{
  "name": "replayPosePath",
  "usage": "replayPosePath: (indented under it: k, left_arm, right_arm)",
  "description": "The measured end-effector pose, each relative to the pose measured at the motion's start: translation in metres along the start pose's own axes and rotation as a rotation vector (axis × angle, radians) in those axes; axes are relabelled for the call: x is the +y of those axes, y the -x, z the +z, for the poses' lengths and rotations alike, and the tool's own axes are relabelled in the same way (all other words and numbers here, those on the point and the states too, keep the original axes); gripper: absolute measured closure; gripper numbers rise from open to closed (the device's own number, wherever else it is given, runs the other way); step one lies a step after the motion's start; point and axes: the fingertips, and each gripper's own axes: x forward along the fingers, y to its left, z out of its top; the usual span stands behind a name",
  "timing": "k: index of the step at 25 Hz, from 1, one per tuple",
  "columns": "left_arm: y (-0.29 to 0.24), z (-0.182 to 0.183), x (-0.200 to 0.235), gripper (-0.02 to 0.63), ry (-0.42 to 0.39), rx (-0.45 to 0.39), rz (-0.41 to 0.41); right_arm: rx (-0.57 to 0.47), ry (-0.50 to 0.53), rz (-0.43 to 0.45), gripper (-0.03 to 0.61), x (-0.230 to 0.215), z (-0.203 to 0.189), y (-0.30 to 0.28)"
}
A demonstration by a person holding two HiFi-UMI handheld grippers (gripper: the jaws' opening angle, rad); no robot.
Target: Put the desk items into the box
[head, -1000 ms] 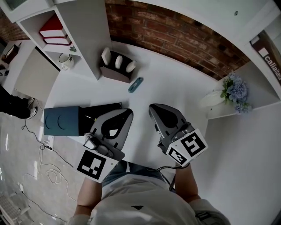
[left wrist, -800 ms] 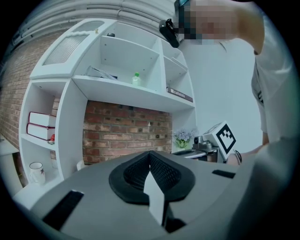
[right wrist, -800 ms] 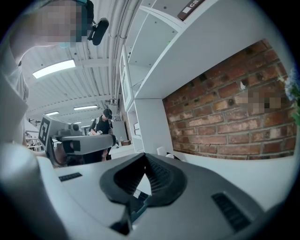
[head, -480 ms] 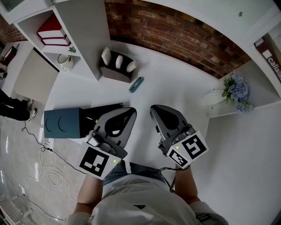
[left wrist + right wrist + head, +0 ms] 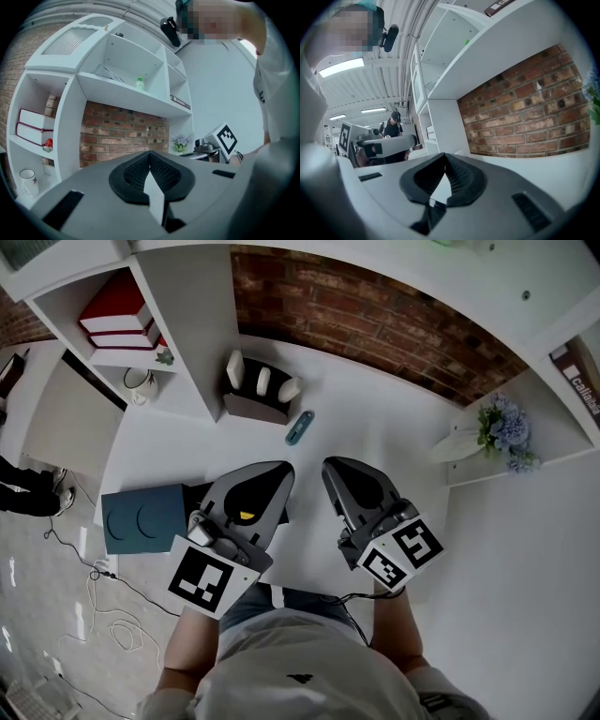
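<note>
Success likely means opening the clenched, empty right tool (image 5: 336, 465) before reaching the teal pen (image 5: 299, 427) on the bench (image 5: 375, 427) near the organizer (image 5: 255, 407), with the equally clenched left tool (image 5: 277, 469) near the box (image 5: 141, 519).

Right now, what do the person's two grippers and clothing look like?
The left gripper and right gripper are matching grey wedge-shaped shells. Each has a black ribbed teardrop recess narrowing towards the tip. Both carry white marker cubes printed with black squares at the rear. A thin dark cable trails from the right one. The person wears a light grey shirt with a small dark logo.
</note>
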Motion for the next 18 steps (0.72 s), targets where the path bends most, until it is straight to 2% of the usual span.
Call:
replayPosePath:
  k: [11,18]
  left_arm:
    - [0.031,0.008,0.054,0.601,-0.04,-0.007,-0.037]
    - [0.045,0.005,0.088,0.601,-0.034,-0.006,-0.067]
  right_arm:
    - [0.021,0.021,-0.047,0.569,0.024,0.002,-0.063]
    - [0.058,0.015,-0.122,0.568,0.02,-0.008,-0.104]
